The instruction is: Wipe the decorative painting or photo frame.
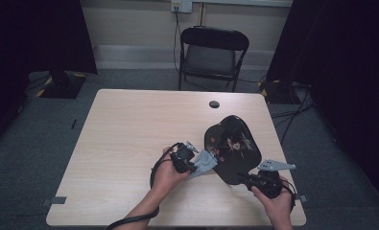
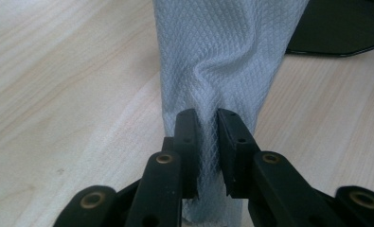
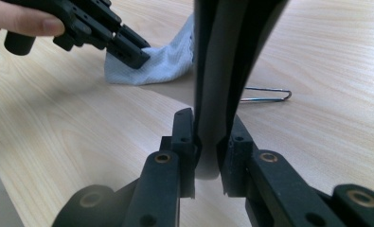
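**Black tray and grey cloth, both gripped**

Black lacquered tray [image 1: 232, 148] sits tilted over the table [image 1: 129, 134], its near edge pinched in my right gripper [image 3: 207, 137]. Just left of the tray, my left gripper [image 2: 206, 130] is clamped on a grey woven cloth [image 2: 222, 56] touching the tray's side.

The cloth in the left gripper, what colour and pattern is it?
The cloth is pale grey-blue with a fine diamond weave, clearest in the left gripper view.
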Demonstrator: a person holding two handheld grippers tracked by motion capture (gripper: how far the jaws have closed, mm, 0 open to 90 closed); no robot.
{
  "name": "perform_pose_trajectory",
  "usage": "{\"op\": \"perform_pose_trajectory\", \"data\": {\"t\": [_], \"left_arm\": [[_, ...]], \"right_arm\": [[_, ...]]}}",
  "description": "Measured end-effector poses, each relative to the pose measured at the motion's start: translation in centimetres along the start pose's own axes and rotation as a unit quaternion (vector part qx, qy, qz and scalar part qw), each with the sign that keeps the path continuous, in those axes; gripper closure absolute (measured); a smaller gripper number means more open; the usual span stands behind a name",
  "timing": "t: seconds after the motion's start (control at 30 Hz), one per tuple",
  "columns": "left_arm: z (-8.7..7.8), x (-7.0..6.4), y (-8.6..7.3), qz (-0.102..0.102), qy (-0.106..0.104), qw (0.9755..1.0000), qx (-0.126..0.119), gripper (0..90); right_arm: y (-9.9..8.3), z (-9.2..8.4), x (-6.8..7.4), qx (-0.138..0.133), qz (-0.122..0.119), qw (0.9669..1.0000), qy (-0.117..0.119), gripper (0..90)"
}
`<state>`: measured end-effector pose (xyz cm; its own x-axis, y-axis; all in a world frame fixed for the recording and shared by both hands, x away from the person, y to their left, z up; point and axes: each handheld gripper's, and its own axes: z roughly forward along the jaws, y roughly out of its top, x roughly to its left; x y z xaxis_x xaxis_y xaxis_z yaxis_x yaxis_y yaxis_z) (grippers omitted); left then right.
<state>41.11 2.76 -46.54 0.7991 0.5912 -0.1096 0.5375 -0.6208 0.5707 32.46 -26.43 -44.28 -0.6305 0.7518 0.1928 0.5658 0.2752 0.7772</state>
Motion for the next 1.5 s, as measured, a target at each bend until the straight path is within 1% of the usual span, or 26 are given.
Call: {"op": "perform_pose_trajectory", "data": {"t": [0.03,0.1,0.17,0.2,0.3,0.37,0.4,0.43,0.53,0.6,0.63,0.67,0.77,0.8,0.83,0.93,0.97,1.0,1.03,1.1,1.13,1.27,1.3,1.33,1.43,1.5], "left_arm": [[0.1,-0.1,-0.2,-0.001,0.001,1.0,-0.006,78.6],[0.1,-0.1,-0.2,0.008,-0.003,1.0,0.003,76.5],[0.2,-0.1,-0.2,0.021,-0.005,0.9997,0.013,70.4],[0.2,-0.1,-0.2,0.021,-0.005,0.9997,0.013,68.5],[0.2,-0.2,-0.3,0.038,-0.005,0.9991,0.019,66.9],[0.1,-0.4,-0.4,0.041,-0.003,0.9989,0.023,67.3],[0.1,-0.5,-0.4,0.04,-0.006,0.9989,0.025,69.6],[0.0,-0.8,-0.4,0.04,-0.01,0.9987,0.031,76.0],[-0.2,-1.1,-0.1,0.031,-0.01,0.9985,0.044,80.1],[-0.6,-1.0,-0.1,0.026,-0.018,0.9988,0.037,80.4],[-1.0,-0.9,-0.1,0.013,-0.025,0.9993,0.025,80.5],[-1.5,-0.8,0.0,0.01,-0.028,0.9994,0.018,80.6],[-3.3,-0.3,0.7,0.0,-0.031,0.9995,-0.006,80.6],[-3.3,-0.3,0.7,0.0,-0.031,0.9995,-0.006,80.6],[-4.8,0.0,1.3,-0.011,-0.027,0.9991,-0.03,80.6],[-7.0,0.2,2.5,-0.017,-0.011,0.9979,-0.061,80.7],[-7.6,0.3,2.8,-0.018,-0.013,0.9971,-0.073,80.8],[-7.6,0.3,2.8,-0.018,-0.013,0.9971,-0.073,80.8],[-8.7,0.4,3.6,-0.021,-0.011,0.9962,-0.084,80.8],[-9.0,0.5,3.9,-0.019,-0.009,0.9961,-0.085,80.8],[-9.7,0.5,4.8,-0.017,-0.004,0.9953,-0.095,80.8],[-9.6,0.6,5.7,-0.011,0.009,0.9959,-0.09,80.7],[-8.8,0.7,5.9,-0.016,0.008,0.996,-0.087,80.6],[-8.8,0.7,5.9,-0.016,0.008,0.996,-0.087,80.6],[-7.0,1.1,5.3,-0.025,0.005,0.9973,-0.069,80.6],[-6.1,1.2,4.9,-0.029,0.001,0.9973,-0.068,80.6]], "right_arm": [[0.0,0.0,0.0,0.0,0.0,1.0,0.0,79.0],[0.0,0.0,0.0,0.0,0.0,1.0,0.0,79.0],[0.0,0.0,0.0,0.0,0.0,1.0,0.0,79.0],[0.0,0.0,0.0,0.0,0.0,1.0,0.0,79.0],[0.0,0.0,0.0,-0.002,0.0,1.0,0.0,79.0],[0.0,0.0,0.0,-0.001,0.001,1.0,0.0,79.0],[0.0,0.0,0.0,0.0,0.001,1.0,0.0,78.9],[0.0,0.0,0.0,0.0,0.001,1.0,0.0,79.0],[-0.1,0.0,0.0,0.0,0.001,1.0,-0.001,79.0],[-0.1,0.1,0.0,0.002,0.001,1.0,-0.001,79.0],[-0.1,0.1,0.0,0.002,0.001,1.0,-0.001,79.0],[-0.1,0.1,0.0,0.002,0.001,1.0,-0.001,79.0],[0.0,0.1,0.0,0.003,0.001,1.0,-0.001,79.0],[0.0,0.1,0.0,0.004,0.001,1.0,-0.001,79.0],[0.0,0.1,0.0,0.004,0.001,1.0,-0.001,79.0],[-0.1,0.1,0.0,0.004,0.002,1.0,-0.001,79.0],[-0.1,0.1,0.0,0.004,0.002,1.0,-0.001,79.0],[-0.1,0.1,0.0,0.004,0.002,1.0,-0.001,79.0],[0.0,0.1,0.0,0.005,0.001,1.0,-0.001,79.0],[-0.1,0.1,0.0,0.005,0.001,1.0,-0.001,79.0],[-0.1,0.1,0.0,0.005,0.002,1.0,-0.001,79.0],[0.0,0.1,0.0,0.005,0.001,1.0,-0.001,79.0],[-0.1,0.1,0.0,0.005,0.001,1.0,0.0,79.0],[-0.1,0.1,0.0,0.005,0.001,1.0,0.0,79.0],[-0.1,0.0,0.0,0.005,0.001,1.0,0.0,79.0],[-0.1,0.0,-0.1,0.004,0.001,1.0,0.001,79.0]]}}
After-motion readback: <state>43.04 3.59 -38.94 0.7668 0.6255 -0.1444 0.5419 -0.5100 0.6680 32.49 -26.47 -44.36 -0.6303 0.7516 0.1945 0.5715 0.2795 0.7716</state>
